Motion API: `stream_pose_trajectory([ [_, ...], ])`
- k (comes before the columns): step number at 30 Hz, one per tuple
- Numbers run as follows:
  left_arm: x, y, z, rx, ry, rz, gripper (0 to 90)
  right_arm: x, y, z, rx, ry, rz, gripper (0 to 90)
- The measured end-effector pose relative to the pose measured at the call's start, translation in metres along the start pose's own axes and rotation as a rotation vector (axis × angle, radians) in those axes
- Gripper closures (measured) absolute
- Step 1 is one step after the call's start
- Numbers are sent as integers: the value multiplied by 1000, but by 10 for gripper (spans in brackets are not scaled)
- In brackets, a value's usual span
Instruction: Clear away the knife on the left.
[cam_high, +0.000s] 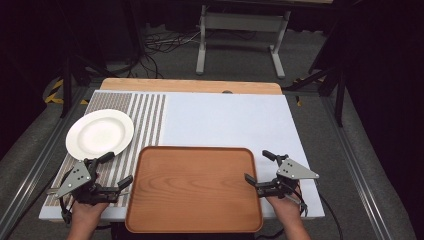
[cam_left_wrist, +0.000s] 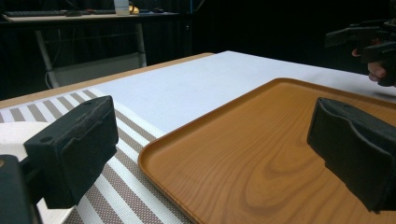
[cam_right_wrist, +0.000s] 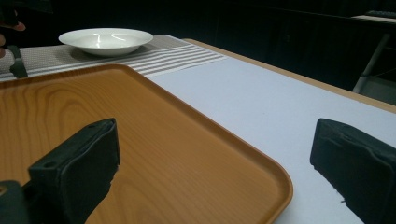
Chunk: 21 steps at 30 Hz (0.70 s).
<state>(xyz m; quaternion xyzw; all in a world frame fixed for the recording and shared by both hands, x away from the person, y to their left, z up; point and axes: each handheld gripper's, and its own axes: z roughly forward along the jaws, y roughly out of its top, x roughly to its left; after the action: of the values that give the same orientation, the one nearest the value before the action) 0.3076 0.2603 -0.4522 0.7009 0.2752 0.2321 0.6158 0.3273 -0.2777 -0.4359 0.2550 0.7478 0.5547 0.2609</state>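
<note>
From the high view, our left gripper (cam_high: 114, 171) and right gripper (cam_high: 259, 166) flank the rectangular brown wooden tray (cam_high: 195, 187) at the table's near edge, both spread wide and holding nothing. A round white ceramic plate (cam_high: 100, 133) sits on the striped woven placemat (cam_high: 145, 115), just beyond the left gripper.

In the left gripper view, the tray's rim (cam_left_wrist: 154, 154) lies between our parted jaws. In the right gripper view, likewise. We judge we should settle both rims deep between the pads, then close evenly.

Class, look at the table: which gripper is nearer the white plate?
Left. The left gripper sits just below the white plate; the right gripper is across the wooden tray.
</note>
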Motion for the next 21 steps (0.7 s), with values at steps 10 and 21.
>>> stream_pose_trajectory([
  [10, 1, 6, 5, 21, -43, -14, 9, 1, -1, -7, -4, -4, 12, 22],
  [21, 6, 23, 0, 86, -96, 6, 21, 2, -1, -13, -14, 4, 8, 26],
])
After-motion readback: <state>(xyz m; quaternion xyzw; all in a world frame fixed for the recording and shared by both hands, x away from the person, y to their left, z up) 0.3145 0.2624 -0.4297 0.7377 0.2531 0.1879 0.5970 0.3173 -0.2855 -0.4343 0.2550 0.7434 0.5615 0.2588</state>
